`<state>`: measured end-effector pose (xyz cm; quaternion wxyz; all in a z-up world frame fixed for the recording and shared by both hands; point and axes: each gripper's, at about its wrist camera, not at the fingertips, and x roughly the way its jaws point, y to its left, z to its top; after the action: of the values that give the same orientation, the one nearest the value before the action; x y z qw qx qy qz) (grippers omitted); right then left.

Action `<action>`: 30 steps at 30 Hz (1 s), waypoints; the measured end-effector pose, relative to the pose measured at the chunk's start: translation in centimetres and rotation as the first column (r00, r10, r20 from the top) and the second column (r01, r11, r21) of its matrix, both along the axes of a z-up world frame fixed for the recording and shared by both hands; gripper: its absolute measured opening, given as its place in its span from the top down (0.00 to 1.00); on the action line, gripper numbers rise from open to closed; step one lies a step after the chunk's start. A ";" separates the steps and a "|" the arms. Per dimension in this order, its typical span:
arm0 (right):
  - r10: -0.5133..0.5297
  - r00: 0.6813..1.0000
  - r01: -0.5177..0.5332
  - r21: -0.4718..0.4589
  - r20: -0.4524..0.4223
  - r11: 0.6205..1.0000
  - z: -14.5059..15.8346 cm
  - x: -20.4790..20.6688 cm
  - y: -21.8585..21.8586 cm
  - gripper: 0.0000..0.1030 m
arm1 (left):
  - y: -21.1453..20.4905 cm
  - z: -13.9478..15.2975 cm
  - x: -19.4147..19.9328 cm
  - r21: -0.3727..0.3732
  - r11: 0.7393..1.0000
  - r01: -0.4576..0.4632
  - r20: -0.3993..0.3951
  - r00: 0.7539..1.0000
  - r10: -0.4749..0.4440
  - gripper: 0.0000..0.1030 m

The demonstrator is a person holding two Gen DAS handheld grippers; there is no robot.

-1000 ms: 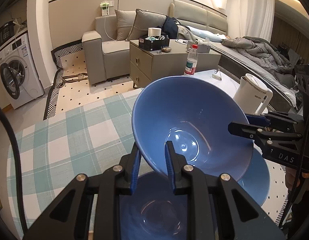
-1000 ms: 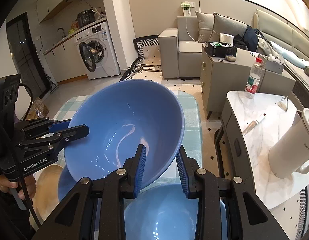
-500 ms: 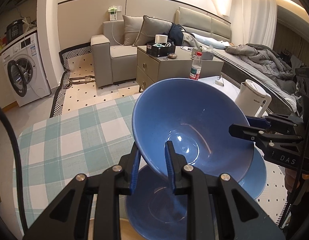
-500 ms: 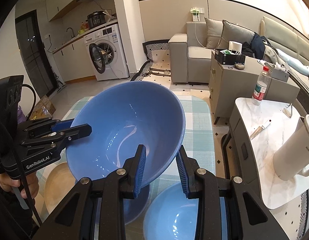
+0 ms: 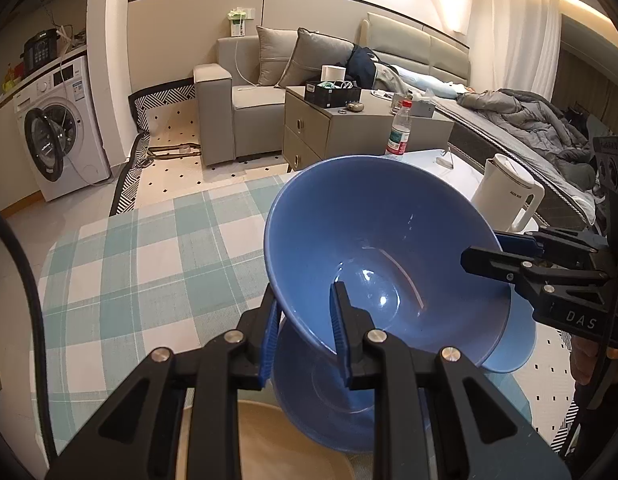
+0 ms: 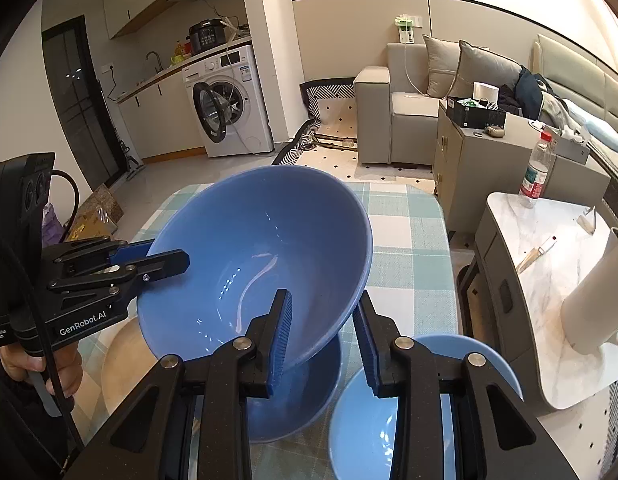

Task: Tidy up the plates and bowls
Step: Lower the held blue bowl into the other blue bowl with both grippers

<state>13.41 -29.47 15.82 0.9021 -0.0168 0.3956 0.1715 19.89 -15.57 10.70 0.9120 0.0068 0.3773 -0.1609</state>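
Both grippers hold one large blue bowl [image 5: 373, 240] by opposite rims, above the checked tablecloth. My left gripper [image 5: 303, 330] is shut on its near rim; it shows at left in the right wrist view [image 6: 165, 258]. My right gripper [image 6: 323, 334] is shut on the bowl [image 6: 253, 264] too; it shows at right in the left wrist view [image 5: 485, 254]. Under the held bowl stands a second blue bowl [image 5: 321, 396], also seen from the right wrist [image 6: 305, 396]. A lighter blue bowl [image 6: 389, 420] sits to its right. A tan plate [image 5: 269, 440] lies at the table's near edge.
The checked tablecloth [image 5: 141, 264] covers the table. A white marble side table [image 6: 549, 248] to the right carries a white kettle [image 5: 507, 196] and a water bottle [image 6: 533, 176]. A sofa, cabinet and washing machine [image 5: 57, 144] stand beyond.
The held blue bowl has risen with both grippers. The bowl beneath it and the tan plate have come further into view.
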 end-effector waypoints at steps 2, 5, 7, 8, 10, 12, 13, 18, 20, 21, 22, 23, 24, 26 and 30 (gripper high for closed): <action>0.002 1.000 -0.002 -0.003 -0.003 1.000 -0.3 -0.2 0.3 0.68 | 0.1 -0.1 -0.2 0.004 1.000 -0.001 -0.001 1.000 0.002 0.79; 0.006 1.000 -0.006 -0.010 -0.006 1.000 -0.7 -0.5 0.7 0.68 | 0.4 -0.4 -0.6 0.002 1.000 -0.005 -0.008 1.000 0.005 0.79; 0.009 1.000 -0.009 -0.008 -0.014 1.000 -1.0 -0.6 0.7 0.68 | 0.5 -0.7 -0.9 0.005 1.000 -0.004 -0.014 1.000 0.004 0.79; 0.011 1.000 -0.011 -0.010 -0.018 1.000 -1.2 -0.6 0.8 0.68 | 0.6 -0.8 -1.0 0.007 1.000 -0.005 -0.018 1.000 0.005 0.79; 0.014 1.000 -0.014 -0.016 -0.024 1.000 -1.7 -0.7 1.1 0.68 | 0.7 -1.1 -1.2 0.010 1.000 -0.007 -0.024 1.000 0.007 0.79; 0.014 0.999 -0.015 -0.022 -0.030 1.000 -1.9 -0.7 1.3 0.68 | 0.7 -1.4 -1.4 0.015 1.000 -0.009 -0.030 0.999 0.010 0.78; 0.016 0.999 -0.017 -0.023 -0.033 1.000 -2.1 -0.8 1.4 0.68 | 0.7 -1.6 -1.5 0.019 1.000 -0.009 -0.032 0.999 0.010 0.78; 0.020 0.999 -0.021 -0.032 -0.046 0.999 -2.9 -1.2 1.7 0.68 | 0.9 -2.1 -1.8 0.021 1.000 -0.012 -0.041 0.999 0.013 0.79; 0.020 0.999 -0.021 -0.037 -0.049 0.999 -3.0 -1.4 1.7 0.68 | 0.9 -2.3 -1.9 0.022 1.000 -0.010 -0.044 0.999 0.011 0.78; 0.021 0.999 -0.023 -0.042 -0.048 0.999 -3.1 -1.5 1.8 0.68 | 0.9 -2.4 -2.0 0.022 1.000 -0.009 -0.046 0.999 0.010 0.78; 0.021 0.999 -0.023 -0.047 -0.046 0.999 -3.1 -1.6 1.8 0.68 | 1.0 -2.5 -2.1 0.021 1.000 -0.010 -0.047 0.999 0.011 0.78; 0.020 0.999 -0.022 -0.051 -0.045 0.998 -3.1 -1.7 1.9 0.68 | 1.0 -2.6 -2.1 0.020 1.000 -0.010 -0.050 0.999 0.011 0.78; 0.019 0.999 -0.021 -0.054 -0.044 0.998 -3.2 -1.8 2.0 0.68 | 1.0 -2.7 -2.2 0.021 1.000 -0.010 -0.051 0.999 0.011 0.78; 0.017 0.999 -0.020 -0.060 -0.043 0.998 -3.3 -1.9 2.1 0.68 | 1.0 -2.9 -2.3 0.027 1.000 -0.009 -0.056 0.998 0.011 0.78; 0.017 0.998 -0.020 -0.071 -0.053 0.997 -3.8 -1.8 2.2 0.67 | 1.0 -3.3 -2.4 0.029 1.000 -0.012 -0.064 0.998 0.014 0.78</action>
<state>11.64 -27.25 12.01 0.8887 -0.0483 0.4247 0.1659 17.53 -14.60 7.37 0.9002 0.0121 0.4086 -0.1499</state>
